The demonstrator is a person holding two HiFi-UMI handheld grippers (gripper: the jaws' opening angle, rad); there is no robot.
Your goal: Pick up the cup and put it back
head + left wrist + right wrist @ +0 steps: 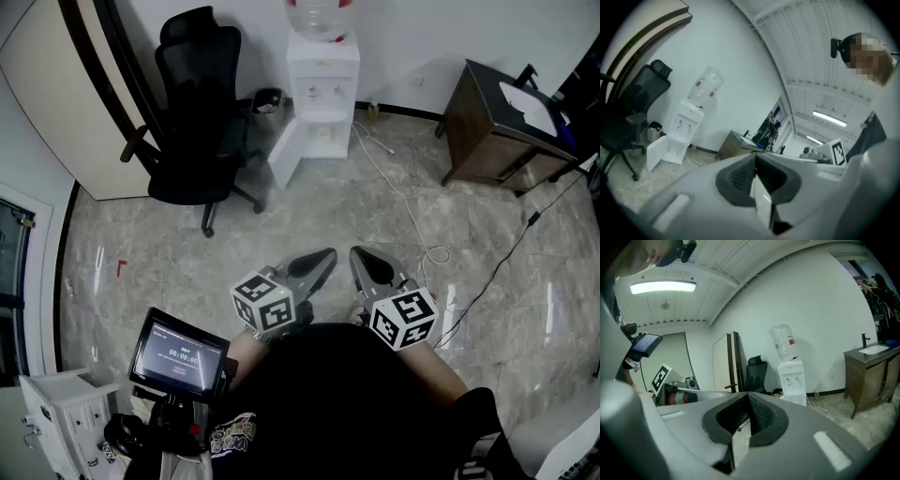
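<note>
Left tool [326, 256]: clenched on nothing, its dark pads pressed tip to tip, held near, just in front of the person's body.
Right tool [363, 257]: likewise clamped together and empty, just right of its partner, the two tips close but apart.
Pose: both hands drawn in at the waist, side by side and roughly level. The tips point away over the bare marble floor [309, 211] toward the far water dispenser [322, 84].
Cup: not to be found in any view, so its place cannot be told.
Why held so: this reads as a ready stance. Nothing is within reach and no surface is at hand, so the pick-up looks not yet begun.
Room: office chair [192, 122] far left, wooden cabinet [487, 131] far right, small screen [178, 356] on a stand near left.
</note>
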